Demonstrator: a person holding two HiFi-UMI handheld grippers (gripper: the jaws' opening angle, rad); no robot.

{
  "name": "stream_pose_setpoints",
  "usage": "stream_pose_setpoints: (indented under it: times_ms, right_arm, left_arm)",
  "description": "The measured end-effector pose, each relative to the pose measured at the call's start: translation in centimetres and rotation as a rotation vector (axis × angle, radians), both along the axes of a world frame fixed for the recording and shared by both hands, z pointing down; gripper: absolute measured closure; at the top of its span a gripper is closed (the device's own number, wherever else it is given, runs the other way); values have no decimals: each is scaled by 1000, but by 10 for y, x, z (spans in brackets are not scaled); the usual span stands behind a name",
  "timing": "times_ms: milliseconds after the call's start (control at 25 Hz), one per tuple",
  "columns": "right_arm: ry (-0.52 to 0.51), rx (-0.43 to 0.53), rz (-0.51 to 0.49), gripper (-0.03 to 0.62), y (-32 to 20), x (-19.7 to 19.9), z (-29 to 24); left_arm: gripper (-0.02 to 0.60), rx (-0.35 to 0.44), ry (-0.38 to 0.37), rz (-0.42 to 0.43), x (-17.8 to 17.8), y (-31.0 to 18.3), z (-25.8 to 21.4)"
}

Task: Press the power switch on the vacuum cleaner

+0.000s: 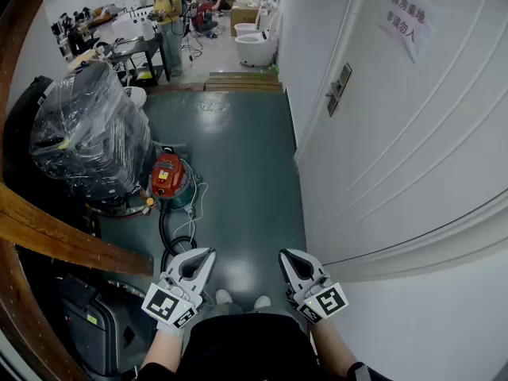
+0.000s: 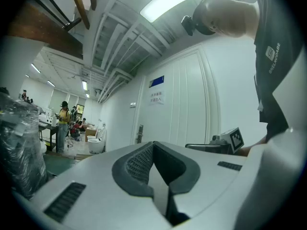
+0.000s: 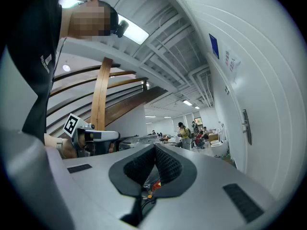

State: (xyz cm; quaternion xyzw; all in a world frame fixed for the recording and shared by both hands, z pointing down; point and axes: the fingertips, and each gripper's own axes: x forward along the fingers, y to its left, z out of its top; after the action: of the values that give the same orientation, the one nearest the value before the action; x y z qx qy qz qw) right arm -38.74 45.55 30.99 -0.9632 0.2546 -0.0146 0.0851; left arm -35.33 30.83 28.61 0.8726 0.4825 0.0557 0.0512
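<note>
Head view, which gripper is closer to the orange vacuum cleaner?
The left gripper. It sits on the same side as the vacuum cleaner, just below its black hose; the right gripper is over by the white wall.

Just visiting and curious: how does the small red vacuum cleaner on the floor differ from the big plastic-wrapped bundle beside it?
The vacuum cleaner is small and low; the bundle is far bigger and taller. The vacuum cleaner has a red top on a green body; the bundle looks dark under shiny clear film. The vacuum cleaner is bare, the bundle wrapped. Both sit at the left side of the hallway.
</note>
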Motion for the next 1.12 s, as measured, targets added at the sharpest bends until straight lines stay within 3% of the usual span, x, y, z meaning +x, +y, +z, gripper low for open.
stream_pose_setpoints:
  times_ms: [280,760,1120]
  right_arm:
    - [-21,-6,3,568,-47,26,5]
    - [-43,21,1,568,-102,79,10]
    - [-58,16,-39,568,-90,157,34]
  left_arm:
    - [568,-10,26,-18,22,-52,7]
    - [568,-55,-45,-1,77,-123,30]
    - [568,-7,-103,-124,146,-130,65]
